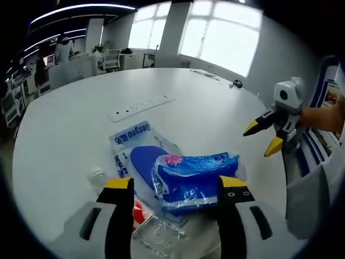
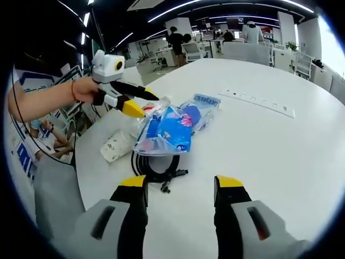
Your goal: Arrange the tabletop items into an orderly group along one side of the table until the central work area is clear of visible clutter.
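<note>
A heap of clutter lies near the table's edge: a crinkled blue plastic bag [image 1: 194, 175] [image 2: 167, 132] on top of a clear printed pouch [image 1: 132, 141] [image 2: 202, 105] that holds something dark blue. Beside them are a clear bottle [image 1: 97, 175] [image 2: 159, 103], a paper cup [image 2: 116, 145] on its side and a coiled black cable [image 2: 156, 164]. My left gripper [image 1: 176, 183] [image 2: 141, 102] hangs open just above the heap, nothing between its jaws. My right gripper [image 2: 181, 182] [image 1: 262, 137] stands open over bare table, a short way from the cable.
A white power strip [image 1: 141, 107] [image 2: 259, 101] lies flat farther along the round white table [image 1: 70, 124] [image 2: 280, 156]. A small dark object [image 1: 237, 83] and a thin cable [image 1: 205, 74] sit at the far rim. Desks, chairs and people stand beyond the table.
</note>
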A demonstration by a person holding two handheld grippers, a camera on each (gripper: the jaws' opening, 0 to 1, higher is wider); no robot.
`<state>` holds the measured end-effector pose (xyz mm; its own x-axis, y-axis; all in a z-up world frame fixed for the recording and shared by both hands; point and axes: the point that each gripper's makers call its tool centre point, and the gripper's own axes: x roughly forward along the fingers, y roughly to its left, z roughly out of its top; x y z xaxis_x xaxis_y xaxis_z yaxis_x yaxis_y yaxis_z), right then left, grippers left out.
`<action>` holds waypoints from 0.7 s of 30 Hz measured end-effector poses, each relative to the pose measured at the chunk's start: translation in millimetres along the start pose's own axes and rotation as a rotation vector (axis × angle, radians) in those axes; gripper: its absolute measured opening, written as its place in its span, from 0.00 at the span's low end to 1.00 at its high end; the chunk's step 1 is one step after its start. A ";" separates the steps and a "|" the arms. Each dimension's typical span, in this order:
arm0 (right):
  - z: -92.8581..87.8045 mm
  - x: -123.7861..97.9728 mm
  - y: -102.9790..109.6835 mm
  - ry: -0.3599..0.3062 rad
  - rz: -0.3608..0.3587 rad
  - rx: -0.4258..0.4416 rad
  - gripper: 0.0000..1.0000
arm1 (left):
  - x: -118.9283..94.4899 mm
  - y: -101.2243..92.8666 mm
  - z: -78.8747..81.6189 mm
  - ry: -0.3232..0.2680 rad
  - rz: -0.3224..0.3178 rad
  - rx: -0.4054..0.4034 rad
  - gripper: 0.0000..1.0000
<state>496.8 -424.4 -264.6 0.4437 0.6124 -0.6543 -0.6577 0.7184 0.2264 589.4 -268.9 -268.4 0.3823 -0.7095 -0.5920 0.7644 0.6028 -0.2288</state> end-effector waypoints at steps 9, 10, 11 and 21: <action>-2.1 0.7 -3.4 0.004 -0.005 0.001 0.47 | 12.5 5.2 -0.8 0.047 -0.007 0.004 0.49; -2.3 0.8 -3.7 0.004 -0.005 0.002 0.47 | 13.3 5.2 -0.8 0.051 -0.008 0.006 0.48; -2.8 0.8 -4.1 0.005 -0.006 0.002 0.47 | 14.0 5.5 -1.4 0.056 -0.007 0.010 0.48; -6.3 1.8 -6.6 0.005 -0.009 0.008 0.47 | 19.2 8.2 -13.5 0.148 -0.014 0.039 0.38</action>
<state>498.1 -430.1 -271.8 0.4463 0.6042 -0.6601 -0.6488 0.7265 0.2264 596.0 -272.6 -292.0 0.2927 -0.6548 -0.6968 0.7897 0.5764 -0.2099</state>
